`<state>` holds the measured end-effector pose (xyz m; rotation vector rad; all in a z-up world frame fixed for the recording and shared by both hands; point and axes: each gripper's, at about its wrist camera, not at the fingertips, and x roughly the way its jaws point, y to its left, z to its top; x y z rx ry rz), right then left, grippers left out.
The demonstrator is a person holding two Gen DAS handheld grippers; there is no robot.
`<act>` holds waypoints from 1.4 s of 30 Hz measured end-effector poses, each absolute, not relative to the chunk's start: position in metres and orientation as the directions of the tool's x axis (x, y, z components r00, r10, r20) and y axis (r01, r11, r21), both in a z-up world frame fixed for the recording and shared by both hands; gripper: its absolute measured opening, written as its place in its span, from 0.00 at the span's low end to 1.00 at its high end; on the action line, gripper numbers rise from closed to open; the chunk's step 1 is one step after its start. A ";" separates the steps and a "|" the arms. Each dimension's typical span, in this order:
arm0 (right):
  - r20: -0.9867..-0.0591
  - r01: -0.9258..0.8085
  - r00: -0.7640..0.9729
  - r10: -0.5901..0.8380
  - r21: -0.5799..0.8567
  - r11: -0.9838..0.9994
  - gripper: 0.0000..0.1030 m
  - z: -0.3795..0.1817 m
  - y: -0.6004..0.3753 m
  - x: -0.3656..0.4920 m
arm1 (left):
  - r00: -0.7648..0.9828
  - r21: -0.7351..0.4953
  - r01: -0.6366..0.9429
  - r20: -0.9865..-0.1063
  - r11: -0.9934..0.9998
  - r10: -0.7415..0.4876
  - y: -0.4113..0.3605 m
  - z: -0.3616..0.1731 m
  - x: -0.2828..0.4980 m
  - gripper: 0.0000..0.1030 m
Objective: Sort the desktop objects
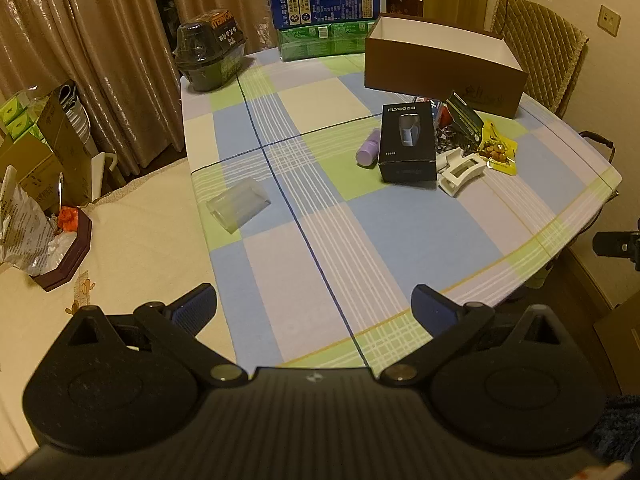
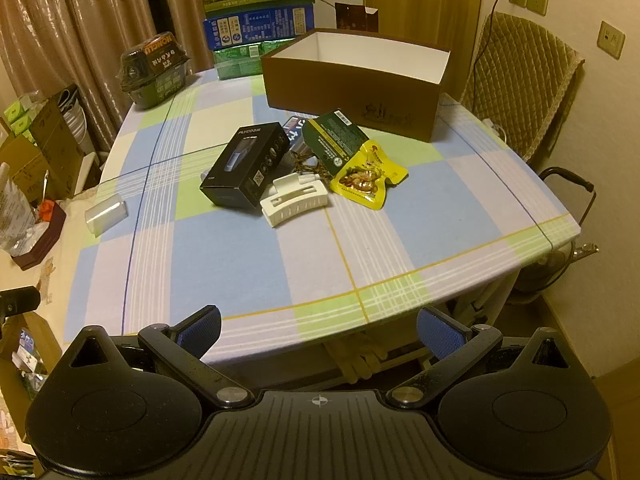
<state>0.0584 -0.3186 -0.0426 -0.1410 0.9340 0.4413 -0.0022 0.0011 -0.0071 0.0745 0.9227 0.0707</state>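
Observation:
A pile of small objects lies on the checked tablecloth: a black FLYCO box (image 1: pixel 407 142) (image 2: pixel 245 164), a purple bottle (image 1: pixel 369 148), a white hair claw (image 1: pixel 461 172) (image 2: pixel 294 199), a yellow snack packet (image 1: pixel 498 148) (image 2: pixel 366 174) and a dark green packet (image 1: pixel 464 116) (image 2: pixel 334 140). An open brown box (image 1: pixel 442 64) (image 2: pixel 352 80) stands behind them. A clear plastic cup (image 1: pixel 238 204) (image 2: pixel 106 214) lies on its side at the left. My left gripper (image 1: pixel 314 306) and right gripper (image 2: pixel 318 330) are both open, empty, at the table's near edge, far from the pile.
A dark wrapped container (image 1: pixel 210 50) (image 2: pixel 154 70) stands at the table's far left corner. Stacked milk cartons (image 1: pixel 326 8) (image 2: pixel 258 16) stand behind the table. A padded chair (image 1: pixel 540 56) (image 2: pixel 520 84) is at the right. Cardboard boxes and a tray with bags (image 1: pixel 44 236) sit at the left.

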 end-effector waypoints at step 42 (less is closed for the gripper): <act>-0.800 -0.393 0.504 0.324 0.122 0.911 0.98 -0.052 -0.324 0.083 | 0.568 0.099 -0.074 -0.814 0.992 0.123 0.015 -0.024 0.018 0.99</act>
